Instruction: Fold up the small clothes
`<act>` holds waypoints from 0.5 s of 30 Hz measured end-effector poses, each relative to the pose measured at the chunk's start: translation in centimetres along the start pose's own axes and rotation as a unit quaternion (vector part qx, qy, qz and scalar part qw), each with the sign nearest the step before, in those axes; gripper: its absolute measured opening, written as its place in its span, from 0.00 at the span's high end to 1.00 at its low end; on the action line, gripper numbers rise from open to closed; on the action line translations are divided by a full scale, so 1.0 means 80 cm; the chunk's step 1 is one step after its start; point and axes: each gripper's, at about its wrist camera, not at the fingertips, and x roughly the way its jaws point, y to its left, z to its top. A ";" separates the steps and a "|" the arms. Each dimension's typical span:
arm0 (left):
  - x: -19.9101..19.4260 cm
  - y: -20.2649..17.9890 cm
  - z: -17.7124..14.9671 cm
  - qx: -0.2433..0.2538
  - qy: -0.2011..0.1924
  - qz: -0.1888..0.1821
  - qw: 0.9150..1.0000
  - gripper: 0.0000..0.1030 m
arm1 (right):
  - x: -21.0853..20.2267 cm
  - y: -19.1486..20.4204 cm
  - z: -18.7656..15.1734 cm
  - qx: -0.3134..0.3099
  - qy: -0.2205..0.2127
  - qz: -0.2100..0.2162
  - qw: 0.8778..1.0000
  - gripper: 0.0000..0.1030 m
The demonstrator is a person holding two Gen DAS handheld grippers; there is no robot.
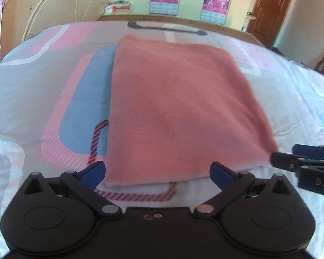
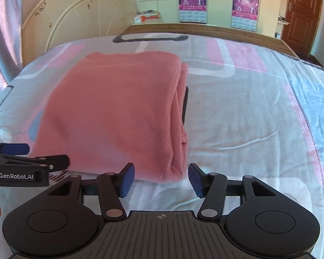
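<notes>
A pink garment lies folded into a rectangle on the bed; it also shows in the right wrist view, with its layered folded edge on the right side. My left gripper is open and empty, just short of the garment's near edge. My right gripper is open and empty at the garment's near right corner. Each gripper shows in the other's view: the right one at the far right, the left one at the far left.
The bed sheet is patterned in pink, blue, grey and white. A cream headboard stands at the back left, a wooden bed rail behind, a brown door at the back right, posters on the wall.
</notes>
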 end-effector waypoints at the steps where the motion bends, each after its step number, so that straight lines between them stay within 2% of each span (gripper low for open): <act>1: -0.009 -0.003 -0.003 0.000 -0.005 -0.001 1.000 0.01 | -0.006 0.001 -0.002 -0.002 -0.003 0.003 1.000 0.45; 9: -0.079 -0.025 -0.040 -0.013 -0.040 0.014 0.999 0.01 | -0.069 0.014 -0.032 -0.030 -0.020 0.021 0.999 0.33; 15: -0.147 -0.045 -0.078 -0.014 -0.081 0.039 0.996 0.07 | -0.134 0.023 -0.077 -0.054 -0.039 0.045 0.997 0.20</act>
